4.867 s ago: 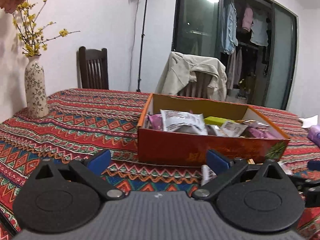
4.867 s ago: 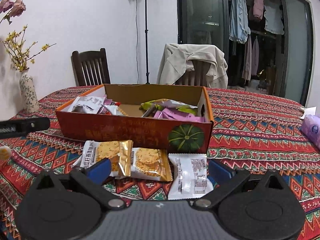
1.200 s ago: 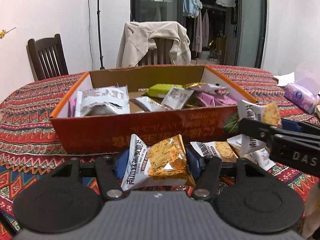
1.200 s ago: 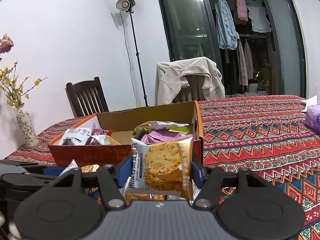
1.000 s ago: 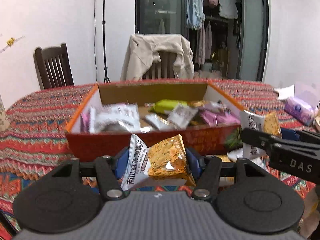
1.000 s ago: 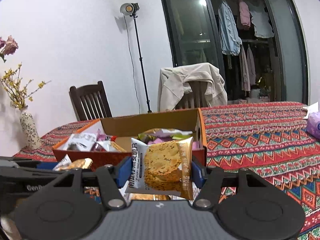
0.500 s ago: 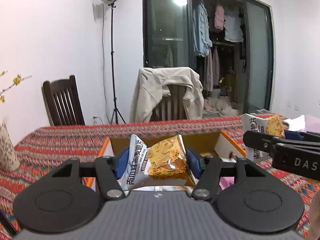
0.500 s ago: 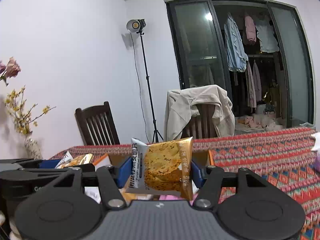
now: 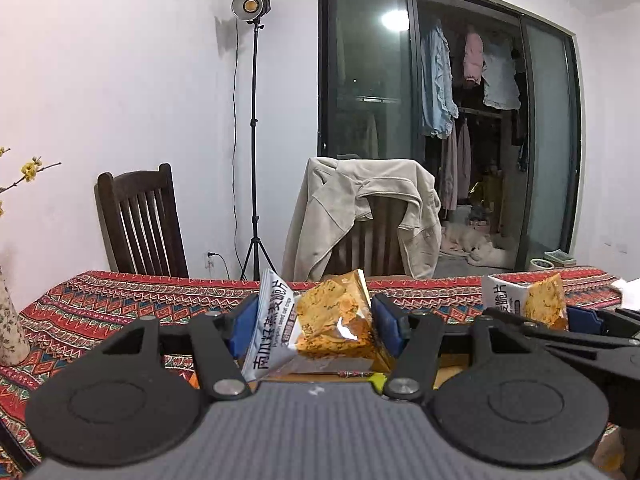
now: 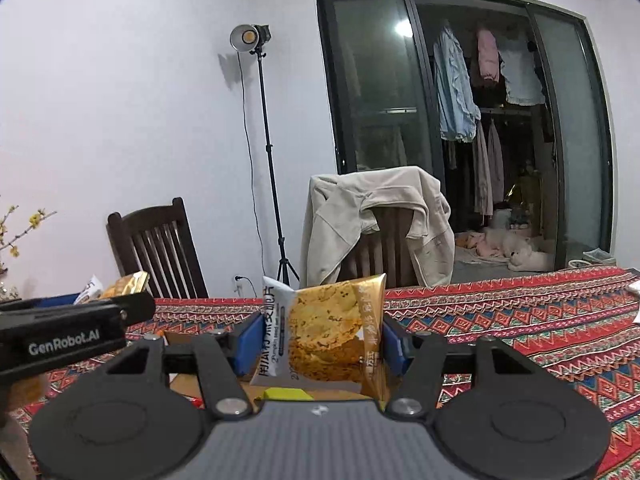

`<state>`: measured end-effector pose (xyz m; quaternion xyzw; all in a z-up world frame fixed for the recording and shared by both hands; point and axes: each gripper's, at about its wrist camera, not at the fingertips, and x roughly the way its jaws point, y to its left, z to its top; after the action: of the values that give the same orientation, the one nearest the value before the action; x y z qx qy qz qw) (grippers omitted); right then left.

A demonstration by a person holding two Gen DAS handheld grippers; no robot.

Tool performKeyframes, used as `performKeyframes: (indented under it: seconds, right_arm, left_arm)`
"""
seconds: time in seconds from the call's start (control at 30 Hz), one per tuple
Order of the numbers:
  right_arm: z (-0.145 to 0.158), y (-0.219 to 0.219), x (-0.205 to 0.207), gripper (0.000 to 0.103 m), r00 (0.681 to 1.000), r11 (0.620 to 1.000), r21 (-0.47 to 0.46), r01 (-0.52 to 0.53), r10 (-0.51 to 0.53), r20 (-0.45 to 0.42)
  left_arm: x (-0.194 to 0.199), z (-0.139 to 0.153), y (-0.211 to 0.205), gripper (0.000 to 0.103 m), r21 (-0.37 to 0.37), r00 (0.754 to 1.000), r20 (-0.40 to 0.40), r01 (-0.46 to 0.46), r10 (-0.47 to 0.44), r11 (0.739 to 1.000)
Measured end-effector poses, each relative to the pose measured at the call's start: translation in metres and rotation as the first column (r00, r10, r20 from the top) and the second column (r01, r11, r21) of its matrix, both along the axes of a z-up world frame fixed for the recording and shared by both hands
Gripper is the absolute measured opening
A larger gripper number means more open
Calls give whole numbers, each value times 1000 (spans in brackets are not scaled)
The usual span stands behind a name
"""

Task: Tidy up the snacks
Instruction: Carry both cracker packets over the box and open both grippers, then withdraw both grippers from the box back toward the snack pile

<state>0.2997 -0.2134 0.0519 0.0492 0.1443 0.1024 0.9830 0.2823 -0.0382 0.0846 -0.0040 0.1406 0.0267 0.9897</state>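
In the left wrist view my left gripper (image 9: pixel 316 320) is shut on a white and gold cracker packet (image 9: pixel 332 320), its blue pads pressing both sides. My right gripper (image 10: pixel 322 344) is shut the same way on a second cracker packet (image 10: pixel 328 340). Both are held in the air over the orange cardboard snack box (image 10: pixel 180 338), which is mostly hidden beneath the grippers; only slivers of it (image 9: pixel 452 364) show. Each gripper appears in the other's view: the right one with its packet (image 9: pixel 528 300) at the right edge, and the left one (image 10: pixel 76 332) at the left edge.
A red patterned cloth (image 10: pixel 520 320) covers the table. Behind it stand a dark wooden chair (image 9: pixel 140 220), a chair draped with a beige jacket (image 9: pixel 368 212) and a light stand (image 9: pixel 252 120). A vase (image 9: pixel 8 328) sits at the far left and white tissue (image 9: pixel 628 292) at the right.
Both grippers have risen and moved forward with their packets. The box, in full view a second ago, has sunk under the grippers. Neither grip has changed.
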Motion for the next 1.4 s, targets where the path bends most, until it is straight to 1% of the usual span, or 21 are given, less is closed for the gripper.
performKeyframes:
  seconds: [0.07,0.1,0.17,0.23,0.33,0.4,0.43,0.47,0.5,0.53,0.57,0.63,0.67,0.83,0.97,1.07,1.23,1.4]
  right_arm:
    - [-9,-1,4,60,1000,1000,-5,15,-15,-1]
    - [-13,-3,5,60,1000,1000,7,16,-16,-2]
    - [-22,-6,10,60,1000,1000,20,-5,6,-25]
    - [-27,-7,13,60,999,1000,19,-7,7,-34]
    - [-33,-8,18,60,998,999,35,-24,26,-64]
    - [-36,-7,20,60,997,1000,24,-18,19,-73]
    - [-37,-7,21,63,997,1000,20,-17,19,-79]
    - [-38,-7,22,66,996,1000,21,-14,16,-86]
    - [-38,-8,22,70,996,1000,24,-7,9,-86]
    - [-38,-9,22,74,996,1000,27,-8,11,-85]
    - [-37,-11,20,78,996,999,32,-11,13,-88]
    - [-37,-15,18,101,996,999,49,-4,8,-92]
    - [-37,-17,17,103,996,998,56,5,0,-85]
    - [-37,-19,17,103,996,998,54,18,-13,-85]
    - [-35,-17,13,103,996,999,44,18,-15,-83]
    - [-28,-17,9,103,996,999,44,17,-14,-84]
    - [-9,-22,-9,103,999,999,48,17,-14,-52]
    - [-3,-27,-28,103,999,1000,14,5,-4,-50]
  left_arm:
    - [4,-9,5,62,-12,1000,-2,-2,2,1000]
    - [4,-14,8,62,-20,1000,3,-3,3,1000]
    - [3,-24,12,62,-29,1000,16,-5,6,1000]
    - [8,-29,13,62,-1,1000,3,-2,2,1000]
    - [12,-33,18,62,-10,1000,-13,10,-10,1000]
    - [14,-36,20,65,-15,1000,-25,9,-9,1000]
    - [15,-37,21,70,-19,999,-31,7,-8,1000]
    - [16,-38,23,78,-24,999,-35,2,-3,1000]
    - [15,-38,25,84,-32,999,-34,2,-3,999]
    - [13,-38,27,95,-44,1000,-27,-2,1,999]
    - [12,-37,29,103,-53,1000,-18,-15,14,998]
    - [9,-36,30,103,-61,1000,-2,-30,30,998]
    - [10,-35,31,103,-65,1000,-5,-30,30,997]
    - [12,-36,33,103,-69,999,-25,-44,42,997]
    - [10,-32,32,103,-72,999,-26,-46,44,996]
    - [6,-25,30,103,-68,998,-23,-52,51,996]
    - [-5,-9,30,103,-78,999,-12,-54,53,996]
    - [-19,1,31,103,-73,999,-13,-39,38,997]
